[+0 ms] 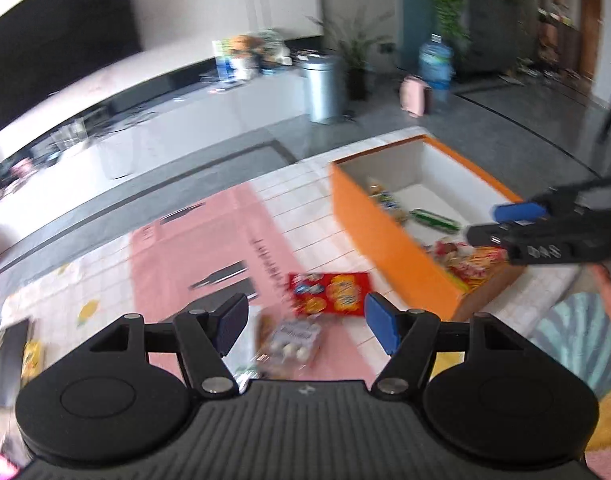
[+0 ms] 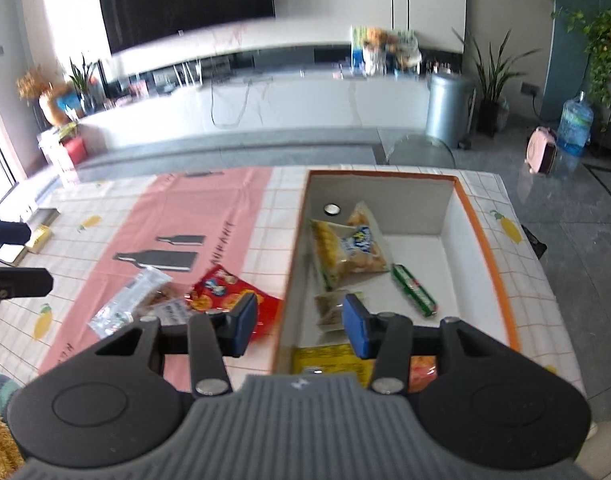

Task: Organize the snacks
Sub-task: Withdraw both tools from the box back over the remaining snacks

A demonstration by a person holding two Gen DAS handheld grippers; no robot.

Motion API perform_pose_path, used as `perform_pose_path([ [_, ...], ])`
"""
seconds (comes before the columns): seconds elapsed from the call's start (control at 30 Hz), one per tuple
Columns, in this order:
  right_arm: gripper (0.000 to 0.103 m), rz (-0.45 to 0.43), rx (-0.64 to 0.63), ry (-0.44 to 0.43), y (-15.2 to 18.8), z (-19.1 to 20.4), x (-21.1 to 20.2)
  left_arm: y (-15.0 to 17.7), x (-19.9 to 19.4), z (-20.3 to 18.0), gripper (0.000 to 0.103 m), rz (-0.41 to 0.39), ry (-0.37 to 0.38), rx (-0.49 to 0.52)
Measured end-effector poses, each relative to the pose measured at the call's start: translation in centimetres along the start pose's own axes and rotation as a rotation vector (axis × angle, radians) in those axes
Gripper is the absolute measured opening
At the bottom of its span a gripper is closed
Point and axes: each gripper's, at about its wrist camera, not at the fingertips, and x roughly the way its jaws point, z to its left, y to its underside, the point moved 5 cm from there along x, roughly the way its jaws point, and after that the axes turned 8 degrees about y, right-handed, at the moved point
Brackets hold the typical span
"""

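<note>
An orange box (image 2: pixel 485 248) with a white inside stands on the table's right part; it also shows in the left wrist view (image 1: pixel 377 236). It holds several snacks: a yellow chip bag (image 2: pixel 349 248), a green pack (image 2: pixel 414 290) and a yellow packet (image 2: pixel 329 360). A red cookie bag (image 1: pixel 329 294) lies left of the box, also in the right wrist view (image 2: pixel 225 288). A clear silver snack bag (image 1: pixel 291 340) lies near it, also seen from the right wrist (image 2: pixel 129 300). My left gripper (image 1: pixel 305 326) is open and empty above these two. My right gripper (image 2: pixel 299 326) is open and empty over the box's near left wall.
The table has a pink and white checked cloth (image 2: pixel 185 216). A small yellow packet (image 2: pixel 39 236) and a grey box lie at its far left. A bin (image 2: pixel 449 108), a water jug (image 2: pixel 575 122) and plants stand on the floor beyond.
</note>
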Motion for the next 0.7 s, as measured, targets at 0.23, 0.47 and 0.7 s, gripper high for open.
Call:
perform_pose_path([
  [0.23,0.045,-0.09,-0.053,-0.015,5.0,5.9,-2.0,5.5,-1.5,2.3,0.079,-0.042,-0.065,-0.167],
  [0.47,0.045,-0.109,-0.074,-0.065,7.6,9.8,-1.2,9.2,-1.9,4.5,0.076,-0.051,-0.125,-0.276],
  [0.7,0.045,0.015,-0.057,-0.083,8.4,11.8,2.1,10.2,-0.6,6.2,0.075,-0.006,-0.05,-0.337],
])
